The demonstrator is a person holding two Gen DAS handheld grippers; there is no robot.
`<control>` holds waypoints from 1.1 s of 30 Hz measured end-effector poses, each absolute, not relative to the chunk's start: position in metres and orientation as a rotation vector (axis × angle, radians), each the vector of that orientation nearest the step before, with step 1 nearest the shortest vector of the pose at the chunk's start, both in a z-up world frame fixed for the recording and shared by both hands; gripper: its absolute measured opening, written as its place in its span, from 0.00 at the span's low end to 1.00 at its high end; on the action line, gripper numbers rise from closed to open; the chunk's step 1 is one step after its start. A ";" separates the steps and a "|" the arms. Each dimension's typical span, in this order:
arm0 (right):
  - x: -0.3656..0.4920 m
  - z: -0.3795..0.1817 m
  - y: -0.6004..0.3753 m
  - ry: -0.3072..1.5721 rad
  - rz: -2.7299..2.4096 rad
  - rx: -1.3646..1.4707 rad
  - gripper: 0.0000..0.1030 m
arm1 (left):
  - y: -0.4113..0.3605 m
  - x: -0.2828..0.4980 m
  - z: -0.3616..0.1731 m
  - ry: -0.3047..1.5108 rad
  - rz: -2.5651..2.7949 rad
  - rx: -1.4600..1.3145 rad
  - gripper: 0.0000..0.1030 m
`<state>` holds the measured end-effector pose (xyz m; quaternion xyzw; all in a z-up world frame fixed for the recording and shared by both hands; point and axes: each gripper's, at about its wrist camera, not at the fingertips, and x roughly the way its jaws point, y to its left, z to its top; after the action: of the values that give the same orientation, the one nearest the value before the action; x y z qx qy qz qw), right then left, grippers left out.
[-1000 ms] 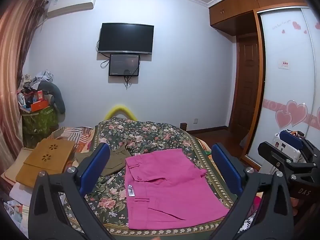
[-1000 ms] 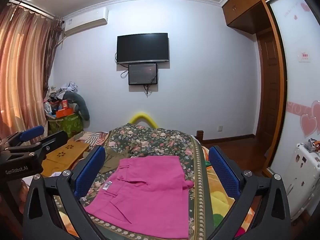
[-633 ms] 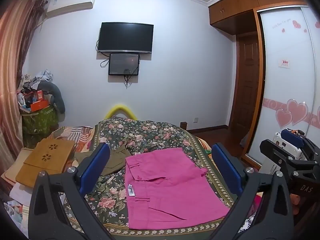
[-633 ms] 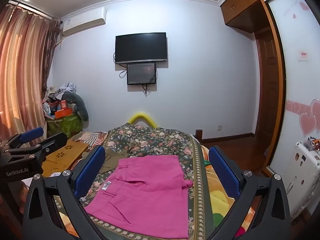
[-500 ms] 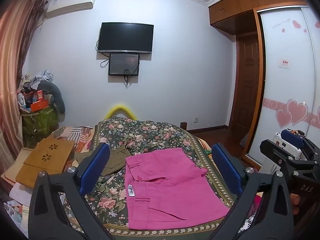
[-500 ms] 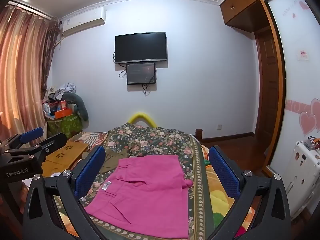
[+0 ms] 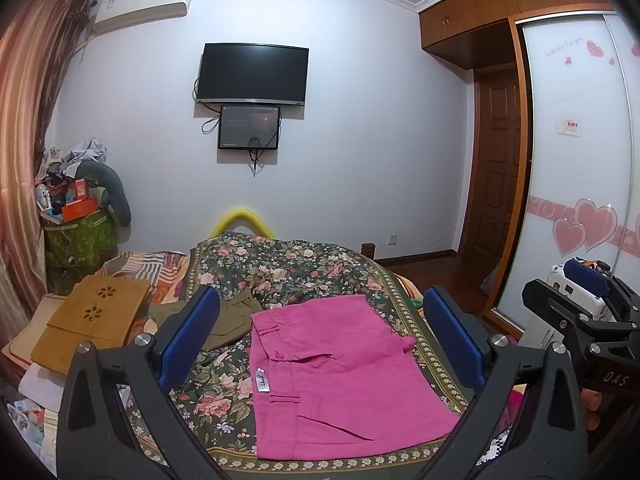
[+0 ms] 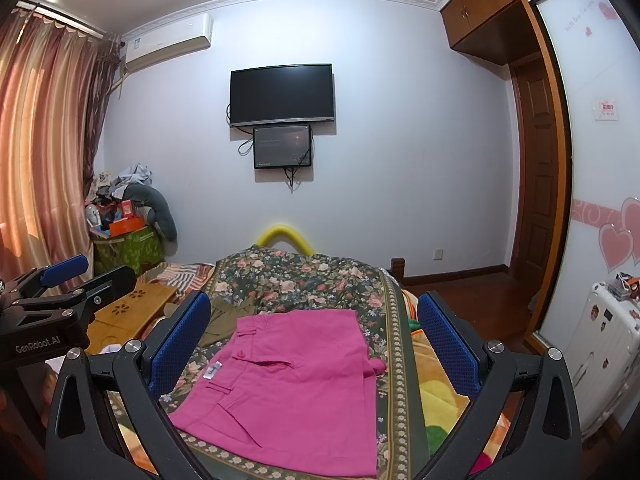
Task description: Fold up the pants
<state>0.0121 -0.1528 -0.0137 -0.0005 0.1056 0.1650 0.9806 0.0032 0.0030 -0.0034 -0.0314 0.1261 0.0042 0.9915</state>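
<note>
On the bed [image 7: 304, 268], folded pink pants [image 7: 336, 364] lie flat, partly covering olive clothing [image 7: 228, 316]. Left gripper [image 7: 320, 340] and right gripper [image 8: 314, 340] hover above, jaws wide apart, holding nothing.

A: Setting? Bedroom in a home.
B: Evidence: bed [image 7: 304, 264] under a floral cover, wall-mounted TV [image 7: 255, 73], air conditioner [image 7: 144, 0] high on the wall.
A: Also sliding wardrobe [image 7: 576, 152] with heart decals, striped curtains [image 8: 44, 128], a wooden door [image 8: 538, 168].
B: Clutter pile [image 8: 124, 208] in the far left corner.
</note>
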 end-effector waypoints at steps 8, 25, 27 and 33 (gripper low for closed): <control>0.011 -0.012 -0.153 0.215 0.330 -0.001 1.00 | -0.001 0.004 -0.007 0.251 0.011 -0.052 1.00; 0.012 -0.011 -0.152 0.216 0.332 0.002 1.00 | -0.005 0.004 -0.002 0.251 0.010 -0.046 1.00; 0.012 -0.011 -0.152 0.216 0.332 0.002 1.00 | -0.006 0.003 -0.002 0.249 0.010 -0.045 1.00; 0.011 -0.009 -0.152 0.216 0.334 0.000 1.00 | -0.006 0.002 -0.001 0.244 0.014 -0.041 1.00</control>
<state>0.0115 -0.1521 -0.0094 0.0002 0.1075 0.1657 0.9803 0.0019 -0.0056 -0.0010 -0.0206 0.1217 0.0068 0.9923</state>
